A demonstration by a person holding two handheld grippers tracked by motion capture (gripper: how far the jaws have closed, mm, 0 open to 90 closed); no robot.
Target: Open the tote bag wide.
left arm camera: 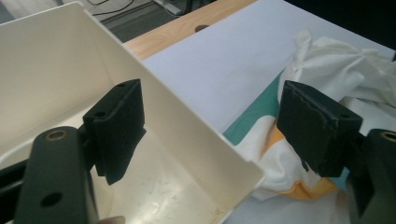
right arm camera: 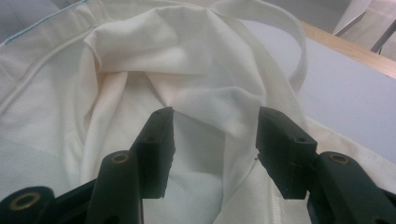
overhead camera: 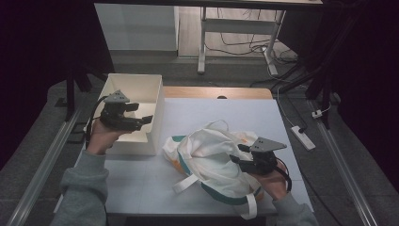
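A white cloth tote bag (overhead camera: 211,157) with teal and orange trim lies crumpled on the middle of the white table top (overhead camera: 141,183). My right gripper (overhead camera: 237,154) rests over its right side. In the right gripper view the jaws (right arm camera: 215,116) stand apart over the bag's cloth (right arm camera: 154,51), with a loose fold running between them, close to the right jaw. A white box (overhead camera: 134,89) stands at the table's left. My left gripper (overhead camera: 143,113) hangs wide open across its right wall, one jaw inside the box (left arm camera: 56,60), the other outside toward the bag (left arm camera: 345,60).
A wooden strip (overhead camera: 216,92) edges the table's far side. On the floor to the right lies a power strip (overhead camera: 302,136) with cables. A desk frame (overhead camera: 202,42) stands beyond the table. Metal rails run along both sides.
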